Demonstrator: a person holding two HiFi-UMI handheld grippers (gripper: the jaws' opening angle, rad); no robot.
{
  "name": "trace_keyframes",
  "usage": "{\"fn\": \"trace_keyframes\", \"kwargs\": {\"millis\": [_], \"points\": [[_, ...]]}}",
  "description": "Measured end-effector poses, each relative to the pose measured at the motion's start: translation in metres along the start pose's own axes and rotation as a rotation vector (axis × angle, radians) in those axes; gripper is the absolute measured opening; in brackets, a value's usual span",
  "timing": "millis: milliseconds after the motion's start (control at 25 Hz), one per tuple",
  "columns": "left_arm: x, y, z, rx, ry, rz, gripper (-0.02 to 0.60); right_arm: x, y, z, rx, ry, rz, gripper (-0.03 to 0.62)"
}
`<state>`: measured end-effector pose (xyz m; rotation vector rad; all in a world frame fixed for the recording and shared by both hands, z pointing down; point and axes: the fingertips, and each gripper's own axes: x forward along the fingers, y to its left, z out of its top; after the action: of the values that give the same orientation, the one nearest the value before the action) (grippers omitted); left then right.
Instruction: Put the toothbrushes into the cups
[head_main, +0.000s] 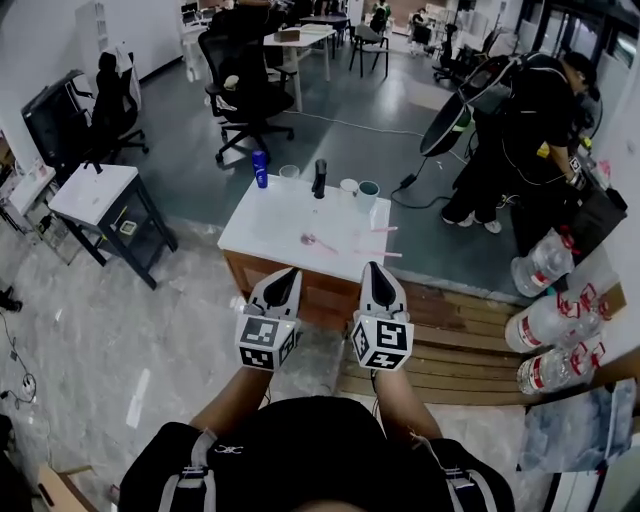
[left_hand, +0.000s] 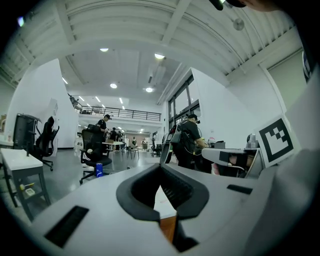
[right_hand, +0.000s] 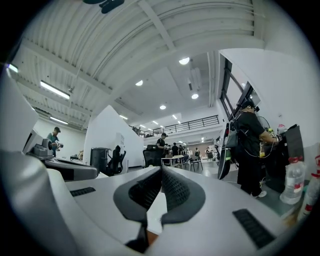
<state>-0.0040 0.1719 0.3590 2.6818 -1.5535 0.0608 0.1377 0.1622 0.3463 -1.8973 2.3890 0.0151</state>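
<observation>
Head view, toothbrushes (head_main: 384, 230) near table (head_main: 270, 225) edge

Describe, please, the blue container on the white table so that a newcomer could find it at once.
Start at the larger white table with wooden sides and look along its far edge, where a row of containers stands. The blue container is at the row's left end, beside a clear cup; it alone is deep blue.
</observation>
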Motion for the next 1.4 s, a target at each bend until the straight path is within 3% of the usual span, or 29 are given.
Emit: {"fn": "trace_keyframes", "kwargs": {"millis": [400, 720, 920, 1400], "points": [[0.082, 0.027, -0.005, -0.039, 0.023, -0.018, 0.012, 0.077, -0.037, -0.01, -0.031, 0.051, -0.008, 0.014], [0.145, 0.057, -0.008, -0.026, 0.031, -0.138, 0.012, 0.128, -0.045, -0.025, -0.035, 0.068, -0.095, 0.014], [0.196, 0.104, 0.003, -0.017, 0.018, -0.224, 0.012, 0.183, -0.042, -0.028, -0.036, 0.067, -0.185, 0.014], [0.275, 0.217, 0.008, -0.03, 0.014, -0.352, 0.012, 0.3, -0.008, -0.034, -0.006, 0.054, -0.293, 0.014]]}}
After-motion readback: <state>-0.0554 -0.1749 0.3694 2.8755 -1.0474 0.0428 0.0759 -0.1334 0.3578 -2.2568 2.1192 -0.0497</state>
